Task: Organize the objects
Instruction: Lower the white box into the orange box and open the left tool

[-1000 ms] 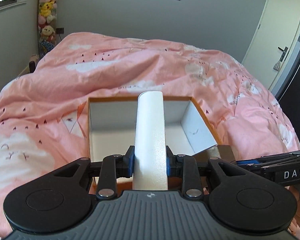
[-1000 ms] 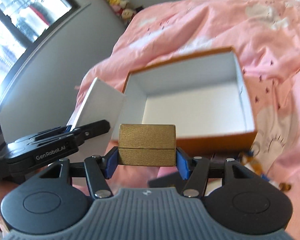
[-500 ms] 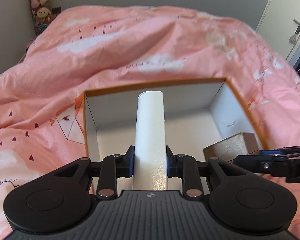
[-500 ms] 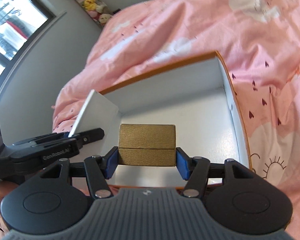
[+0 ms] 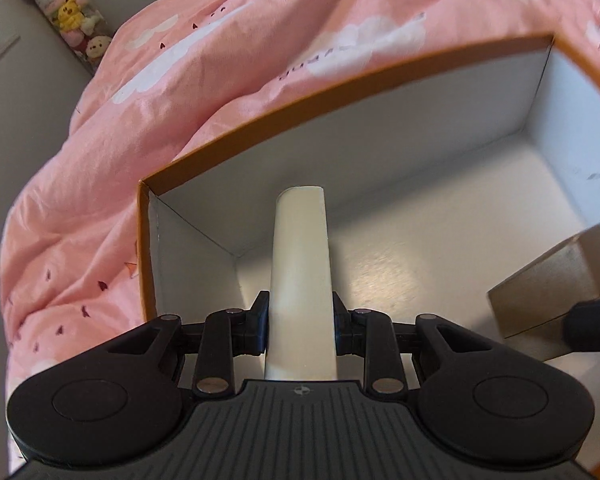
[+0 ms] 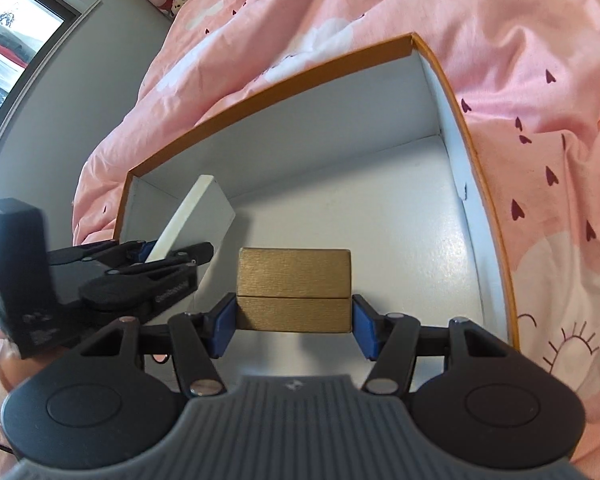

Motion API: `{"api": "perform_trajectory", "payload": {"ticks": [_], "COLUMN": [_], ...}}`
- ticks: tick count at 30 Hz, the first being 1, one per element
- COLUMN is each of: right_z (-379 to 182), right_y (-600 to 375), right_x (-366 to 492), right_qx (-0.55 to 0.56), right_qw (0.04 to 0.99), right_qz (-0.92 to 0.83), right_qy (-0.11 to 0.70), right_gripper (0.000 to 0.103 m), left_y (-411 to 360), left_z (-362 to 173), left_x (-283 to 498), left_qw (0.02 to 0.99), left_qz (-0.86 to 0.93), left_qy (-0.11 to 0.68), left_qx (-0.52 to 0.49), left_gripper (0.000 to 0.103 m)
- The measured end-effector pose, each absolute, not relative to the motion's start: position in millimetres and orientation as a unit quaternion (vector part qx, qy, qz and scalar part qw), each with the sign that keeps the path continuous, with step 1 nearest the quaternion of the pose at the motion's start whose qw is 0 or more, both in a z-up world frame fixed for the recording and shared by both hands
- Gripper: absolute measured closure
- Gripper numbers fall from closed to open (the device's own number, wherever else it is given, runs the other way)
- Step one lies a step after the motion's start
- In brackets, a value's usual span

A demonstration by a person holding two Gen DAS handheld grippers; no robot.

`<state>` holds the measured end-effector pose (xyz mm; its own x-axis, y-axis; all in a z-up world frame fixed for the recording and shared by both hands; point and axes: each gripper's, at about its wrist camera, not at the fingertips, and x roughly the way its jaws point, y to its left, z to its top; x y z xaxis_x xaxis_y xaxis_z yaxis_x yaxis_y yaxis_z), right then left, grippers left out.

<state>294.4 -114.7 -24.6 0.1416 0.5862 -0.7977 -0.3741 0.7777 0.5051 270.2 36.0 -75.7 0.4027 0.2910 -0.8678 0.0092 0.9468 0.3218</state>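
An open box with orange rim (image 5: 340,80) and white inside (image 6: 340,208) lies on the pink bed. My left gripper (image 5: 300,320) is shut on a flat white box (image 5: 300,264), held edge-up inside the open box near its left wall; it also shows in the right wrist view (image 6: 196,216). My right gripper (image 6: 294,320) is shut on a small gold box (image 6: 293,290), held low inside the open box, right of the white one. The gold box shows at the right edge of the left wrist view (image 5: 552,280).
A pink duvet (image 5: 120,152) with cloud prints surrounds the box (image 6: 540,120). Plush toys (image 5: 74,20) hang at the grey wall behind the bed. A window (image 6: 8,52) is at the far left.
Both grippers have moved forward and down into the open box with their loads. The box now fills both views.
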Motion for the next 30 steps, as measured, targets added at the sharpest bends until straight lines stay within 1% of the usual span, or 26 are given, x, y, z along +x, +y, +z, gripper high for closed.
{"api": "perform_trajectory", "payload": {"ticks": [4,7,11,12,13,14,15,16,17,18,19,21,24,26,29,30], "right_z": [-34,-39,-42,-42,-42,-42,-43,-43,-43,-43,-43,-43,-43,-43,-43,-43], "right_y": [-110,-108,-104,-103,-102,-102,-102,-103,-103,-103,-103,-102,-100,-98,-96,-96], "right_x": [300,305,307,307,307,307,307,307,307,307,307,307,306,305,305,305], "right_qx": [0.094,0.087,0.072,0.070,0.069,0.068,0.068,0.069,0.069,0.070,0.070,0.070,0.069,0.066,0.062,0.061], "right_qw": [0.743,0.743,0.745,0.745,0.745,0.745,0.744,0.744,0.744,0.744,0.744,0.743,0.741,0.740,0.739,0.739], "right_qz": [0.324,0.316,0.310,0.311,0.311,0.312,0.312,0.313,0.313,0.314,0.314,0.315,0.318,0.320,0.319,0.318], "right_qy": [0.579,0.583,0.586,0.586,0.586,0.586,0.586,0.586,0.586,0.586,0.586,0.587,0.587,0.588,0.590,0.591], "right_gripper": [0.042,0.042,0.042,0.042,0.042,0.042,0.042,0.042,0.042,0.042,0.042,0.042,0.042,0.042,0.042,0.042], "left_y": [30,35,39,40,41,42,44,46,48,48,49,45,42,43,40,37], "left_z": [-89,-93,-86,-83,-79,-74,-70,-67,-64,-62,-60,-59,-60,-64,-71,-73], "left_x": [277,283,284,283,282,281,279,277,275,274,273,272,269,272,274,273], "left_qw": [0.806,0.795,0.796,0.796,0.797,0.799,0.801,0.803,0.804,0.804,0.804,0.801,0.804,0.798,0.797,0.797], "left_qz": [0.096,0.077,0.077,0.073,0.065,0.058,0.052,0.045,0.038,0.031,0.020,0.007,-0.006,-0.016,-0.009,-0.010], "left_qy": [0.560,0.588,0.591,0.592,0.593,0.592,0.591,0.592,0.592,0.592,0.593,0.598,0.595,0.602,0.602,0.602], "left_qx": [0.164,0.128,0.106,0.101,0.093,0.082,0.072,0.061,0.048,0.034,0.023,0.008,0.005,0.001,0.034,0.048], "left_gripper": [0.071,0.071,0.069,0.062,0.052,0.048,0.047,0.048,0.050,0.057,0.062,0.062,0.069,0.070,0.069,0.066]}}
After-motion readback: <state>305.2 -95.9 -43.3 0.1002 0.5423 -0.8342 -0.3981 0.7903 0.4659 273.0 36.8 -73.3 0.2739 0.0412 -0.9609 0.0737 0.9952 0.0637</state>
